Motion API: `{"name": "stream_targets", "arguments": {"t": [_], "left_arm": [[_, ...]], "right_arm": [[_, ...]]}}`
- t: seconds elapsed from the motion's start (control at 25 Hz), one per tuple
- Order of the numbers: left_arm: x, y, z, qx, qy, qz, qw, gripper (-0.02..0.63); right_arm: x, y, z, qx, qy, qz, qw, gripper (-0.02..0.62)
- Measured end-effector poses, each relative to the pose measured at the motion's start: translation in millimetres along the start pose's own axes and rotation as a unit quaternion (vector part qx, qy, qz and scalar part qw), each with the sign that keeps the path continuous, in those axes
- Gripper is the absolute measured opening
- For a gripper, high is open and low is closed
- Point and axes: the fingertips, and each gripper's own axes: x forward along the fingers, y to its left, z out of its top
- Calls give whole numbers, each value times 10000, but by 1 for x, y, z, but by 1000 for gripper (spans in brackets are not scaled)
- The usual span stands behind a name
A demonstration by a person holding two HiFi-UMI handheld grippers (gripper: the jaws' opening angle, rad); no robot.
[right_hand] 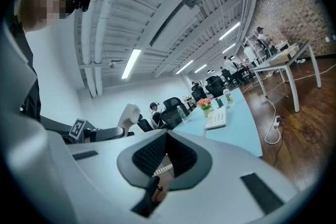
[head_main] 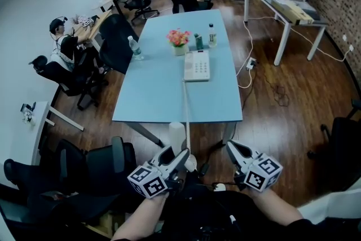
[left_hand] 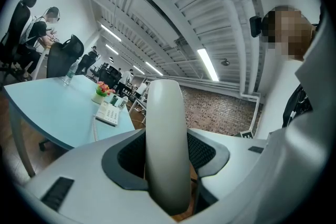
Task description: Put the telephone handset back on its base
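Observation:
The white telephone handset [head_main: 177, 134] is gripped in my left gripper [head_main: 176, 160], low in the head view, in front of the table's near edge. In the left gripper view the handset [left_hand: 166, 113] stands upright, with the black pads pressing on both its sides. A coiled cord [head_main: 185, 104] runs from it across the light-blue table [head_main: 152, 99] to the white base [head_main: 197, 65], which lies past the table's middle. My right gripper [head_main: 232, 148] hangs beside the left one, shut and holding nothing. The right gripper view shows the base [right_hand: 216, 118] far off and the handset [right_hand: 128, 113] at the left.
A flower pot [head_main: 179, 39], a green can [head_main: 198, 41] and a bottle [head_main: 212, 35] stand just behind the base; another bottle [head_main: 135, 48] is at the table's left edge. Black office chairs [head_main: 96, 169] crowd my left. A person [head_main: 65, 42] sits at far left. Cables [head_main: 248, 65] trail on the floor to the right.

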Motion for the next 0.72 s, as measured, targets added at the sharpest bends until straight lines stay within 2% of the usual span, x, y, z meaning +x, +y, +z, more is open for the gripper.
{"name": "stream_targets", "arguments": {"t": [0.28,0.72], "left_arm": [[8,29,13,-144,19,11,9999,209],[47,90,72,-172,-82,-183,9997,209]], "right_arm": [[31,-6,5,9,112,-29,9999,15],[106,-29,35,-117,118,-217,9996,15]]}}
